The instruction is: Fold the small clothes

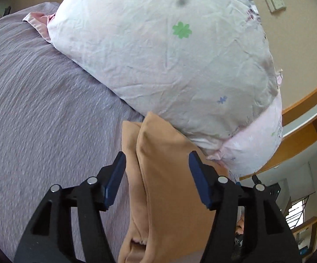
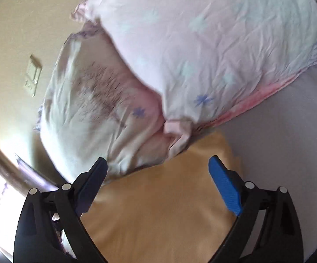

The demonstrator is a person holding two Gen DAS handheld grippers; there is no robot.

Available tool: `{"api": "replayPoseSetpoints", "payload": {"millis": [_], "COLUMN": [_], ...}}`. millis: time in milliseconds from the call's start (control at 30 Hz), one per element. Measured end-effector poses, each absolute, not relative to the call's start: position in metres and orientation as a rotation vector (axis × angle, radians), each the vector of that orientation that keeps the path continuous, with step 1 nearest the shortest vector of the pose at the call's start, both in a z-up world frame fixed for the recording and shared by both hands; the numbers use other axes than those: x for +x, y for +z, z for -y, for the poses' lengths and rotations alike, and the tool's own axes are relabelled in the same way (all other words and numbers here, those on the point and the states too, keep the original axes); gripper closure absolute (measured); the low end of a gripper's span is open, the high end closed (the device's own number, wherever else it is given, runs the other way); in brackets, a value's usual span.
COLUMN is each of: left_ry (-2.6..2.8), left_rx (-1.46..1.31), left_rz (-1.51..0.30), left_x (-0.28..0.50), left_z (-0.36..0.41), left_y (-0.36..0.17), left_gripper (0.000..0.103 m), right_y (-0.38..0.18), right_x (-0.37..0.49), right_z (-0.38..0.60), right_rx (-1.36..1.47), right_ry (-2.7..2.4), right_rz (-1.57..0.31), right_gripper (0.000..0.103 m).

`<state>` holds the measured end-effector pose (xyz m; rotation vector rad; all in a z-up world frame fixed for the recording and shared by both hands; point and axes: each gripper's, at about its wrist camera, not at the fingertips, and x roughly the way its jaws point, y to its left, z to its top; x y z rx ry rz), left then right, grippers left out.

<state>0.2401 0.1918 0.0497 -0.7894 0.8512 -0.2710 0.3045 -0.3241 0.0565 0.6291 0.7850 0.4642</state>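
Observation:
A small tan garment (image 1: 165, 175) lies folded on the lilac bedspread (image 1: 38, 109), its far end against a pale flowered pillow (image 1: 169, 54). My left gripper (image 1: 157, 161) is open, its blue-padded fingers (image 1: 114, 175) apart on either side of the garment and just above it. In the right wrist view the same tan garment (image 2: 158, 208) fills the lower middle. My right gripper (image 2: 158, 166) is open wide over it, holding nothing.
Two flowered pillows (image 2: 224, 43) (image 2: 88, 109) lean at the head of the bed. A beige wall with a switch plate (image 2: 32, 74) stands behind. A wooden shelf (image 1: 307, 118) and a window (image 1: 296, 212) are at the right of the left wrist view.

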Motion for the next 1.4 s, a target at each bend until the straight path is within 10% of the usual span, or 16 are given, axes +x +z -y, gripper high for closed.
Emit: {"api": "replayPoseSetpoints", "payload": {"millis": [200, 467, 567, 700, 1000, 1200, 1400], "left_ry": [-0.278, -0.246, -0.235, -0.251, -0.602, -0.84, -0.915], "left_rx": [-0.666, -0.623, -0.718, -0.802, -0.684, -0.701, -0.742], "left_rz": [-0.972, -1.04, -1.062, -1.029, -0.89, -1.132, -1.027], "left_x": [0.209, 0.213, 0.221, 0.222, 0.246, 0.296, 0.272], "left_z": [-0.169, -0.141, -0.142, -0.141, -0.001, 0.145, 0.106], "left_y": [0.039, 0.019, 0.01, 0.016, 0.12, 0.073, 0.077], "left_gripper": [0.034, 0.034, 0.073, 0.081, 0.082, 0.071, 0.067], "right_y": [0.026, 0.035, 0.036, 0.039, 0.05, 0.042, 0.031], "right_x": [0.295, 0.269, 0.271, 0.269, 0.262, 0.272, 0.277], "right_z": [0.296, 0.336, 0.356, 0.384, 0.404, 0.404, 0.411], "right_rx": [0.404, 0.601, 0.685, 0.773, 0.764, 0.616, 0.68], "right_ry": [0.383, 0.504, 0.459, 0.414, 0.33, 0.232, 0.291], "right_rz": [-0.988, -0.751, -0.726, -0.695, -0.632, -0.713, -0.787], "right_gripper": [0.008, 0.007, 0.007, 0.007, 0.007, 0.007, 0.007]}}
